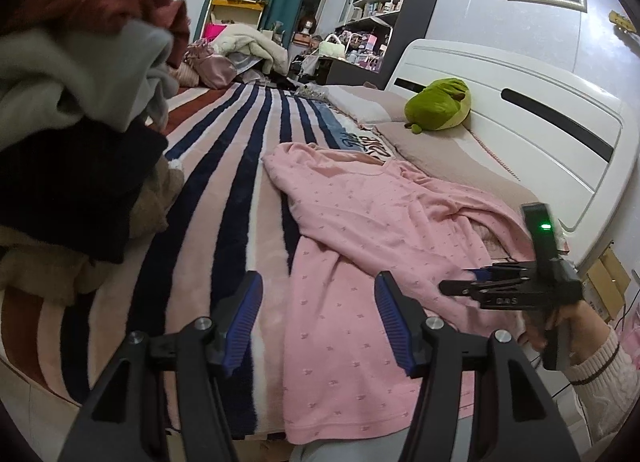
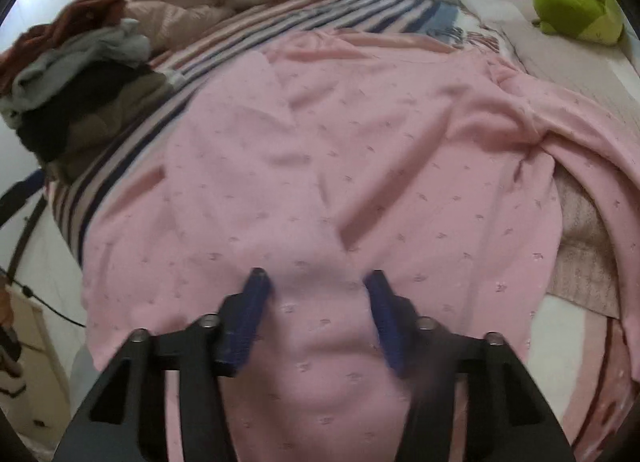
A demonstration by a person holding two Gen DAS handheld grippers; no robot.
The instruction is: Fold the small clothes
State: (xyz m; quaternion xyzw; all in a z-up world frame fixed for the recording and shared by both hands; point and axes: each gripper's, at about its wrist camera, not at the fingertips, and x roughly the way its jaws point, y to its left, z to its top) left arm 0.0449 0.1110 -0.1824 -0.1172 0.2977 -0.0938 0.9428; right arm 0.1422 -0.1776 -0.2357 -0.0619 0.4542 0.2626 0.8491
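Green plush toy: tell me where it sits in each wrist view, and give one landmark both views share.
Left wrist view: green plush toy right of centre, upper half, on the bedding by the white headboard.
Right wrist view: far top-right corner.
Shared landmark: pink top spread on the bed.

- A shirt (image 1: pixel 360 246) lies spread on the blanket (image 1: pixel 224 190) covering the bed.
- My left gripper (image 1: pixel 318 302) hangs over the shirt's left edge; my right gripper (image 2: pixel 316 294) over its lower middle.
- A clothes pile (image 1: pixel 72 134) sits left of the shirt.
- A plush toy (image 1: pixel 438 104) rests on the pillow (image 1: pixel 448 154) behind the shirt, before the headboard (image 1: pixel 520 110).
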